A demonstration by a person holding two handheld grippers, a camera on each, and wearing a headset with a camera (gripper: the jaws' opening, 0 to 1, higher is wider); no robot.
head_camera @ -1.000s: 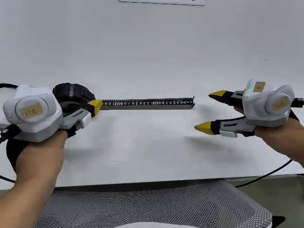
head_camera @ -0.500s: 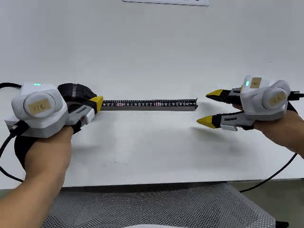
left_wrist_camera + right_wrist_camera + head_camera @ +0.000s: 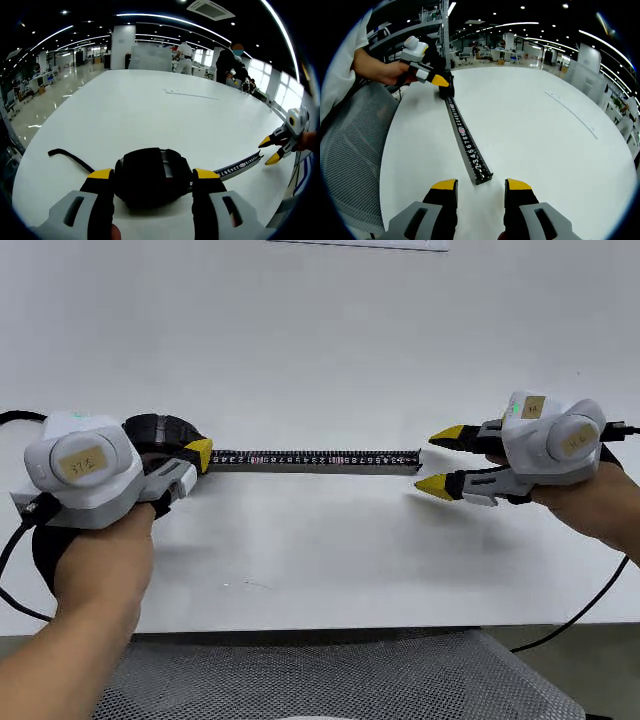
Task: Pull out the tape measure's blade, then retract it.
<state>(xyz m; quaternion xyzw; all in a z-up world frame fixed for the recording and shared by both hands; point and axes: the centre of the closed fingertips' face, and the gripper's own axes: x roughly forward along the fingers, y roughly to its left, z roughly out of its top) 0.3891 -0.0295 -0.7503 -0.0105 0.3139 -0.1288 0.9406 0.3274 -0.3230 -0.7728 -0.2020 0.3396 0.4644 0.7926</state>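
Between the left gripper's (image 3: 193, 466) jaws, the black tape measure case (image 3: 151, 176) is sitting clamped, being anchored against the white bench (image 3: 320, 340) so the blade (image 3: 315, 457) is lying drawn out straight toward the right gripper (image 3: 480, 186). Just ahead of that gripper's half-parted jaws, the end hook (image 3: 483, 177) is resting ungripped, probably awaiting a pinch.

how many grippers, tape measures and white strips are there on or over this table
grippers: 2 (left, right)
tape measure: 1
white strip: 1
total: 4
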